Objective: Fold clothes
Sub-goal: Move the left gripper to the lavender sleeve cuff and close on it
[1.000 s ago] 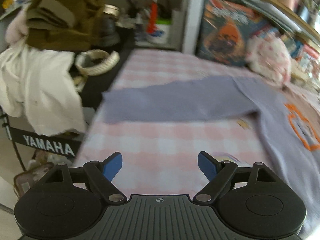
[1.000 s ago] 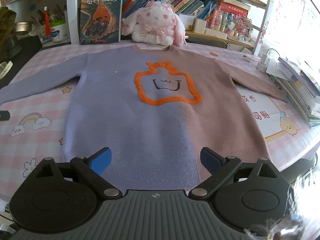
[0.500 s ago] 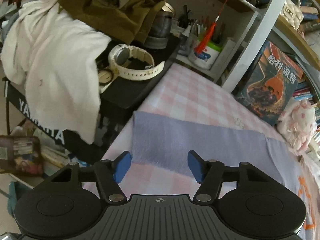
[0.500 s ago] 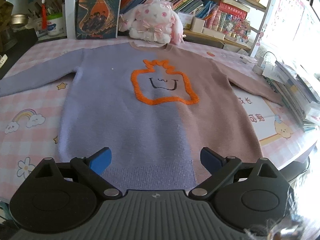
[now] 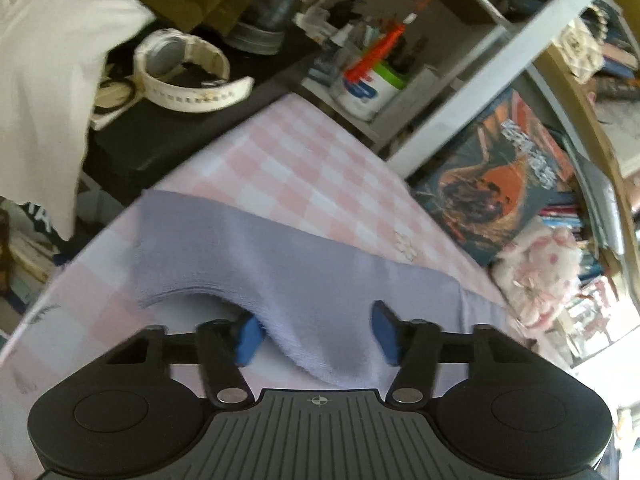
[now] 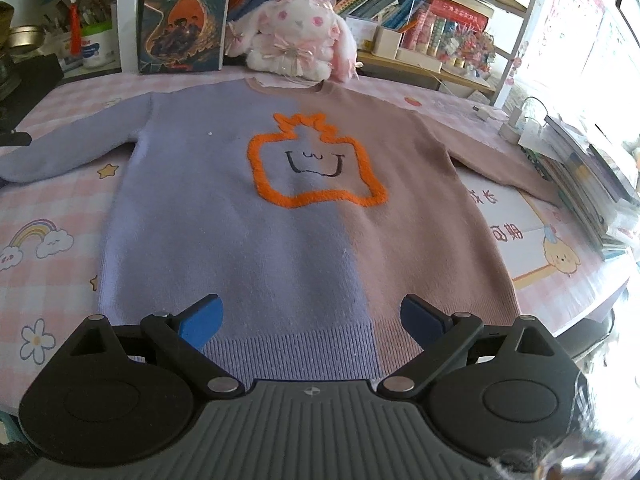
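Note:
A sweater [image 6: 224, 200], lilac on its left half and dusty pink on its right, lies flat and face up on the pink checked table cover [image 6: 48, 280], with an orange outline figure on the chest. My right gripper [image 6: 312, 320] hangs open just above the ribbed hem, and nothing is between its fingers. In the left wrist view the lilac sleeve [image 5: 280, 272] reaches to the table's left edge. My left gripper [image 5: 316, 336] is at the sleeve's near edge, its jaws closing, with a raised hump of sleeve cloth between the blue pads.
White headphones [image 5: 188, 76] and a draped white cloth [image 5: 40, 80] sit on a black stand past the table's left edge. A plush rabbit [image 6: 296, 44] and an upright book [image 6: 184, 16] stand behind the collar. Stacked books [image 6: 580, 176] and a charger [image 6: 516, 124] line the right side.
My left gripper rolled and moved in to the sleeve's end, its jaws narrowing around the cloth, which now humps up between them. The right gripper's view barely changed.

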